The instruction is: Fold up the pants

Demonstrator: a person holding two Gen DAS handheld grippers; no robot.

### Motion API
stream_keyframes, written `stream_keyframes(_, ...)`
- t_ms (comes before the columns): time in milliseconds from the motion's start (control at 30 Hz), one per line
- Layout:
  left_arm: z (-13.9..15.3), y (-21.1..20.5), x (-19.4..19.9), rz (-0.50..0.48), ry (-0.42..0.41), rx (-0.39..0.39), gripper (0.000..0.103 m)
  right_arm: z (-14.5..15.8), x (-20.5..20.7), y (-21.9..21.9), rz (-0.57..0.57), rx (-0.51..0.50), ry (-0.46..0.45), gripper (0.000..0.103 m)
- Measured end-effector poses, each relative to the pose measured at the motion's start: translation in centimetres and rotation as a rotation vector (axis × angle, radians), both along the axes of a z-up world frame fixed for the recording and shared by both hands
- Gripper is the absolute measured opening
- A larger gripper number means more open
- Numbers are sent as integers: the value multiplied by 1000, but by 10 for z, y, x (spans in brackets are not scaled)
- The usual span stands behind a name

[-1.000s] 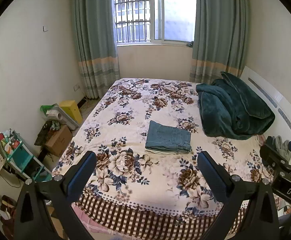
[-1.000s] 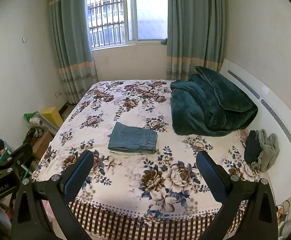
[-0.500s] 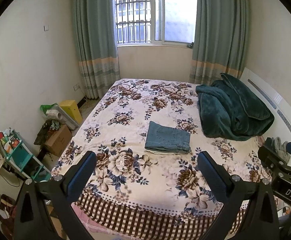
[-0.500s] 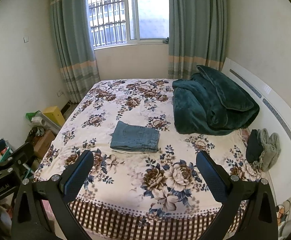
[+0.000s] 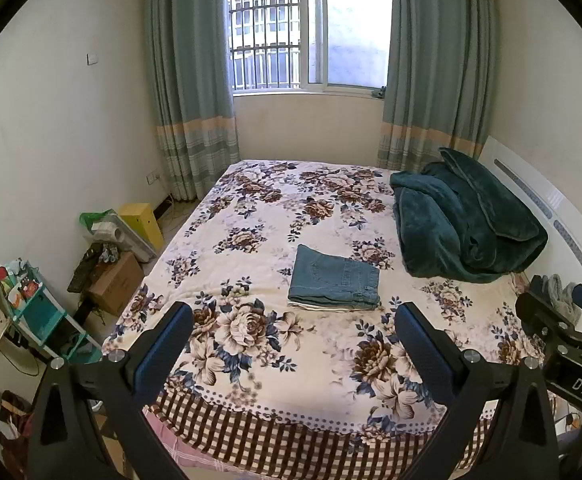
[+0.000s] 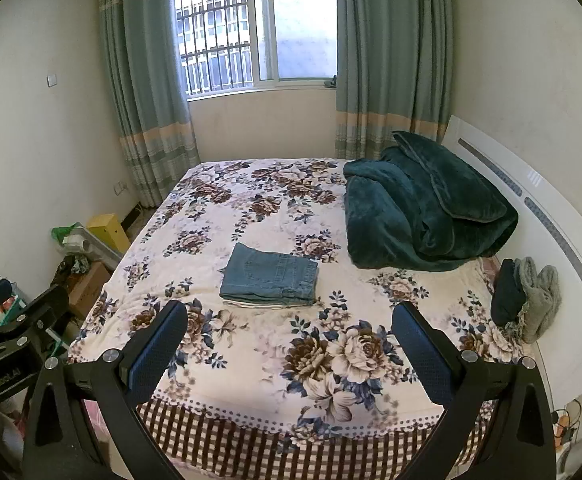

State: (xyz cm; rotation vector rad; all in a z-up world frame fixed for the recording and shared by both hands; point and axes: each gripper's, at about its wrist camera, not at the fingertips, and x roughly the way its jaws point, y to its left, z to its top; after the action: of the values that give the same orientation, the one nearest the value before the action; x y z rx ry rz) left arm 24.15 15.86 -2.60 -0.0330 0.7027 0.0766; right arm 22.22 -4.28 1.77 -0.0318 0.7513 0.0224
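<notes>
Both cameras have tilted slightly since the earlier frames, so the bed sits lower in each view; the pants (image 5: 334, 279) have not shifted on the bedspread.

The pants are blue denim, folded into a compact rectangular stack with a pale layer visible along the near edge. They lie flat near the middle of the floral bedspread (image 5: 251, 332), well apart from both grippers.

The left gripper (image 5: 293, 344) is held off the near edge of the bed, its two fingers spread wide and gripping nothing. The right gripper (image 6: 291, 344) stands the same way: fingers set wide apart and empty. In the left wrist view, part of the right gripper's body shows at the right edge; in the right wrist view, part of the left gripper's body shows at the left edge.

A dark green blanket (image 5: 467, 224) lies bunched on the right side of the bed, just right of the pants and not touching them. A white headboard (image 6: 539, 208) runs along the right wall. A small pile of grey and dark cloth (image 6: 527, 304) rests on the near right of the bed beside the headboard.

On the far wall, a barred window (image 5: 307, 32) sits between two green curtains (image 5: 187, 80). On the floor to the left stand a yellow box (image 5: 141, 220), a cardboard box (image 5: 117, 284) and a teal shelf (image 5: 39, 312).
</notes>
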Motion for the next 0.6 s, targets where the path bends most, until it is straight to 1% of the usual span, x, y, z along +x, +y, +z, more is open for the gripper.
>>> stream_keyframes(167,4,-4,2,4,-1,0,103,-1,0,0,1,1,0,103)
stream_keyframes(600,3,-4,1,5,-3,2,103,-1,0,-2,2,1,-2,103)
